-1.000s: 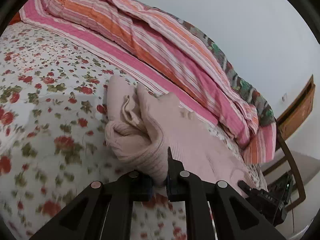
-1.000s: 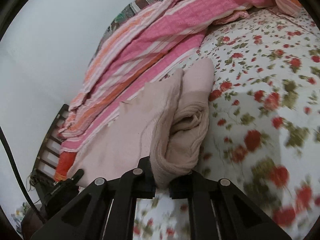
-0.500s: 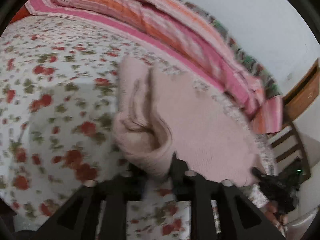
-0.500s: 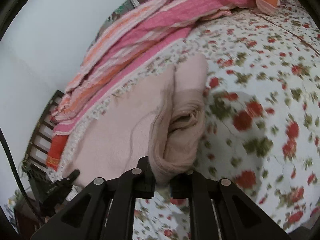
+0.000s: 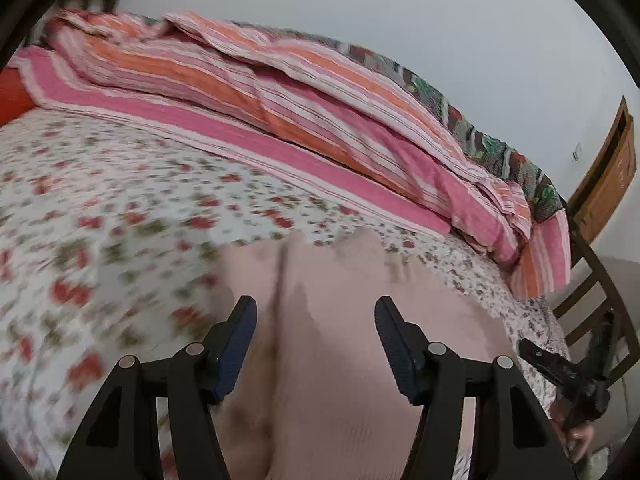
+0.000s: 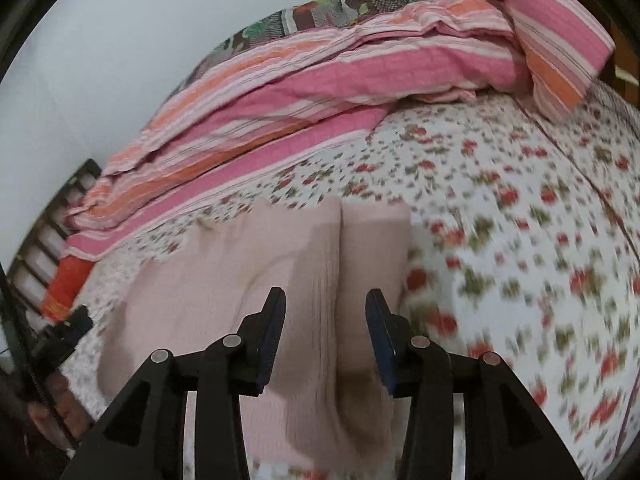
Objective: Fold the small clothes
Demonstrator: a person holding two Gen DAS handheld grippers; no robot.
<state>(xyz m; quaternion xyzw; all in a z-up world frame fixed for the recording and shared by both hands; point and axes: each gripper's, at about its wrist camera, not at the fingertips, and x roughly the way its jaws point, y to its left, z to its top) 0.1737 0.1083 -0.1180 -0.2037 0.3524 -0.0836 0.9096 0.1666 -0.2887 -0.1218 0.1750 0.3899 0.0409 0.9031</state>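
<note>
Pale pink knit garment (image 5: 340, 360) lying flat on the floral bedsheet (image 5: 100, 220), folded over on itself, a dark seam-like crease running along its length. Same garment (image 6: 256, 280) in the right wrist view, crease just right of its middle, far edge pointing toward the striped blanket.

Left gripper (image 5: 316, 340) hovering low over the garment, fingers spread wide, nothing between the pads; pink knit visible through the whole gap. One finger over the crease side of the garment, the other over its broad flat panel. Contact with the cloth: cannot tell.

Right gripper (image 6: 326, 332) likewise over the garment, fingers parted, straddling the crease, holding nothing. Blue pads on the inner faces of the fingertips (image 6: 276, 320).

Striped pink-and-orange blanket (image 5: 320, 120) bunched beyond the garment, along the far side of the bed against the pale wall (image 5: 440, 20); same blanket (image 6: 320, 92) heaped past the garment's far edge in the right view. Darker patterned quilt (image 6: 320, 12) tucked behind the blanket. Floral bedsheet (image 6: 520, 240) stretching away from the garment, blurred. Slatted wooden bed end (image 5: 592, 300) past the garment's other side. Wooden door (image 5: 612, 172) further back from the garment.
</note>
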